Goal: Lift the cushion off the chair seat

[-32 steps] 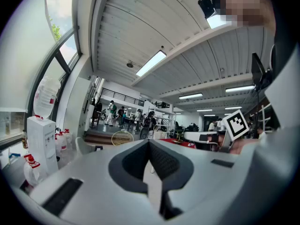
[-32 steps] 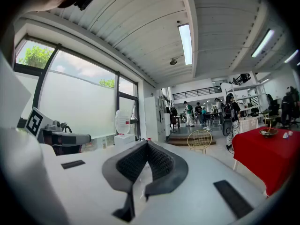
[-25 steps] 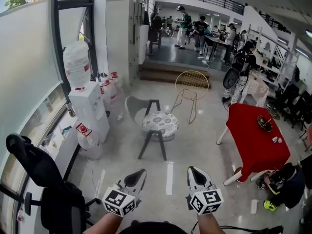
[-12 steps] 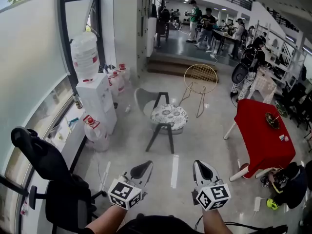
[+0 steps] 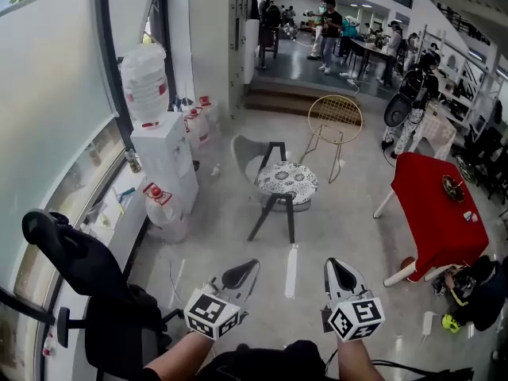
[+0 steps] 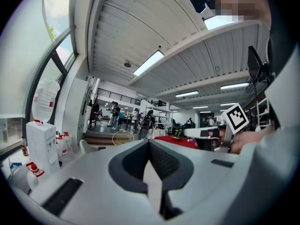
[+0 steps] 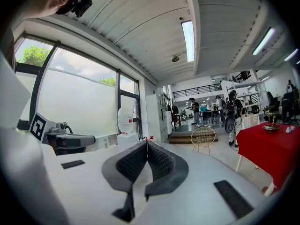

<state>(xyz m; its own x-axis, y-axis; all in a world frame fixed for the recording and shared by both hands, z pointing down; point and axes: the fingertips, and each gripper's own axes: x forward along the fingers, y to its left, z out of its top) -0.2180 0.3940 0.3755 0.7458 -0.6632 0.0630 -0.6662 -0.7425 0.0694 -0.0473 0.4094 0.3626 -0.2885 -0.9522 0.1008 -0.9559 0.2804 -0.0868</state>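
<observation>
Closing in: chair [image 5: 248, 151] and its patterned cushion [image 5: 286, 182] look bigger and nearer in head view than a second ago. Cushion lies on the seat, well ahead of both grippers. I see left gripper [image 5: 244, 269] and right gripper [image 5: 340, 267] with jaws pressed together, nothing held. Water jug [image 5: 145, 86] label is too small to read.

We count two grippers, a left gripper [image 5: 248, 268] and a right gripper [image 5: 335, 267]; one cushion [image 5: 286, 181]; three chairs, namely a grey chair [image 5: 248, 155], a wire chair [image 5: 335, 119] and a black office chair [image 5: 71, 264]; one red bench [image 5: 432, 213]; one water dispenser [image 5: 165, 153]; at least four water jugs [image 5: 145, 86].
</observation>
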